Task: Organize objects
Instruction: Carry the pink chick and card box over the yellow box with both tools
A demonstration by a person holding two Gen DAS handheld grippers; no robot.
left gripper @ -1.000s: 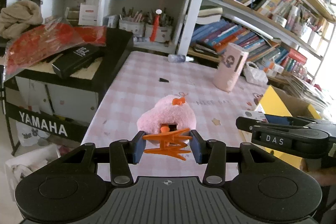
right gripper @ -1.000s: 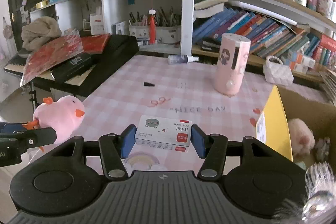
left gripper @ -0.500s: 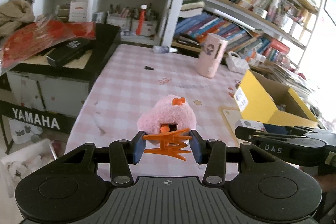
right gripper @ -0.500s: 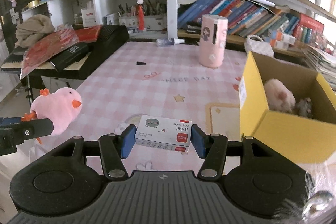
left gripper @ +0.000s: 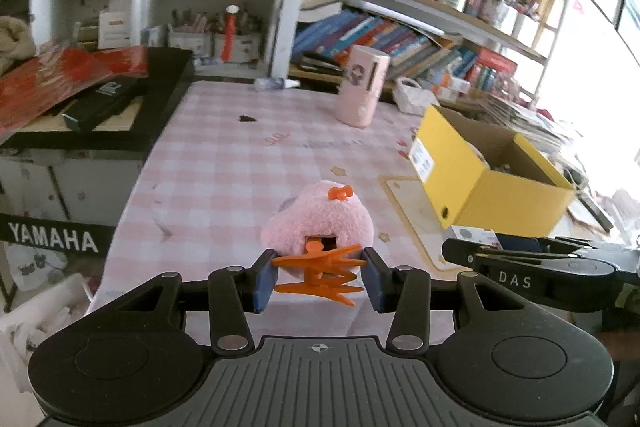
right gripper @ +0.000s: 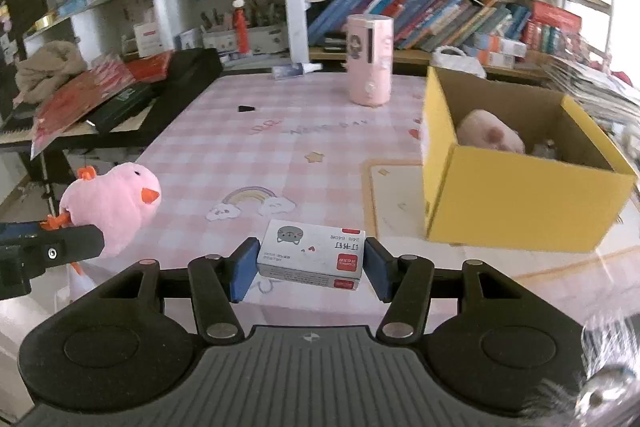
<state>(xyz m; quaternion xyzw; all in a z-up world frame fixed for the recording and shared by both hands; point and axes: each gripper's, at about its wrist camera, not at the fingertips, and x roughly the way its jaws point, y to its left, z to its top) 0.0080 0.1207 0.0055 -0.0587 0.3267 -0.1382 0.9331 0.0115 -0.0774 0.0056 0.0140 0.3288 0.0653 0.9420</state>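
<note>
My left gripper [left gripper: 318, 281] is shut on the orange feet of a pink plush chick [left gripper: 318, 223], held above the near edge of the pink checked table [left gripper: 240, 163]. In the right wrist view the same pink plush chick [right gripper: 116, 209] hangs at the left, facing right. My right gripper [right gripper: 310, 269] is shut on a small white staple box [right gripper: 312, 257] with a cat drawing and a red label. A yellow cardboard box [right gripper: 516, 203] stands open at the right, with a pink plush toy [right gripper: 490, 137] inside. The right gripper [left gripper: 532, 267] shows at the lower right of the left wrist view.
A pink cylindrical container [right gripper: 368, 59] stands at the table's far side, near a small bottle [right gripper: 296, 70] and a small black piece [right gripper: 246, 109]. A black Yamaha keyboard [left gripper: 52, 239] with red packets sits left of the table. Bookshelves [left gripper: 420, 39] fill the back.
Both grippers have swung to the right, each still holding its object. The yellow box has come further into both views, nearer the middle.
</note>
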